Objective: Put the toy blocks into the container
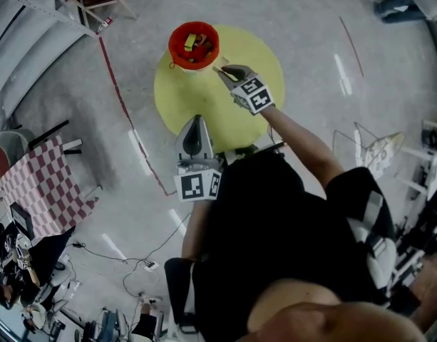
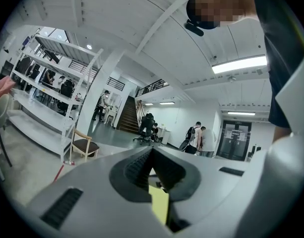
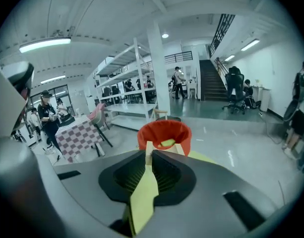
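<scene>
Toy blocks (image 1: 193, 45), yellow, green and red, already lie inside the red container (image 1: 172, 48), which stands at the far left edge of the round yellow worktop (image 1: 218, 120).

Head view: the right gripper (image 1: 229, 73) is positioned just beside the container rim. A pale, thin wooden toy block (image 1: 222, 69) protrudes from its tips. The left gripper (image 1: 194, 123) hangs over the near edge of the worktop, well apart from the container.

Left gripper view: the jaws stand nearly together with nothing between them. Only the yellow worktop (image 2: 159, 205) shows through the slit.

Right gripper view: the jaws are clamped on the pale toy block (image 3: 149, 152), gripped by its lower end only. The container (image 3: 149, 137) is directly ahead, with a green block (image 3: 166, 143) visible inside.

Hazard: the grip covers little of the block. Tilting may let it pivot or slip out before it clears the rim. Releasing too early would drop it onto the worktop. Contact with the rim could tip or shift the light container.
</scene>
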`<action>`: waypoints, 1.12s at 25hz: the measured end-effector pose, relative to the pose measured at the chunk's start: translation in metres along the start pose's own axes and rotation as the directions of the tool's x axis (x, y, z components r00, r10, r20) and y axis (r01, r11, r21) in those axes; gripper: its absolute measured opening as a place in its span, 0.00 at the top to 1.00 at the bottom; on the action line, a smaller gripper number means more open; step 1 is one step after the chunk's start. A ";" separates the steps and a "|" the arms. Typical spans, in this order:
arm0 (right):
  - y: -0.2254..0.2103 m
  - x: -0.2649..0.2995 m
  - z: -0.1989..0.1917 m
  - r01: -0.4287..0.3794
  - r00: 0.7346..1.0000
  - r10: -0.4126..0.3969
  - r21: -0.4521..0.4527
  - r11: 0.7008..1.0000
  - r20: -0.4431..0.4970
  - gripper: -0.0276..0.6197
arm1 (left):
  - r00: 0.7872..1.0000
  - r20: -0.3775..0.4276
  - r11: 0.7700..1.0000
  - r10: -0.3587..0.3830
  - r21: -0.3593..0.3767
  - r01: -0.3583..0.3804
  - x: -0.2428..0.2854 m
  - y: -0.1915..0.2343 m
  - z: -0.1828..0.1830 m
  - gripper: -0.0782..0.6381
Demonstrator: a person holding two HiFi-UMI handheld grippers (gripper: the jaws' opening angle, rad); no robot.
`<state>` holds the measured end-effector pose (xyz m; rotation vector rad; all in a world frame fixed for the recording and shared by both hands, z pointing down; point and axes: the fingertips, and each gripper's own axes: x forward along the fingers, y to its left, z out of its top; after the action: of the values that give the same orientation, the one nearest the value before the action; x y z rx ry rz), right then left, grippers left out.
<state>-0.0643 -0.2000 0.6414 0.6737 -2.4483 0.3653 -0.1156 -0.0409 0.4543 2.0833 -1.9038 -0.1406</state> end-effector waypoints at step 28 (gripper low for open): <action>0.002 -0.001 0.057 0.010 0.996 -0.023 0.139 0.990 0.092 0.91 | 1.000 0.013 1.000 0.021 -0.010 -0.021 -0.007 0.012 0.004 0.91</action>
<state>-0.0905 -0.2202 0.5946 0.7849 -2.5209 0.5114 -0.1286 -0.0356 0.4527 2.0602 -1.9274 -0.1590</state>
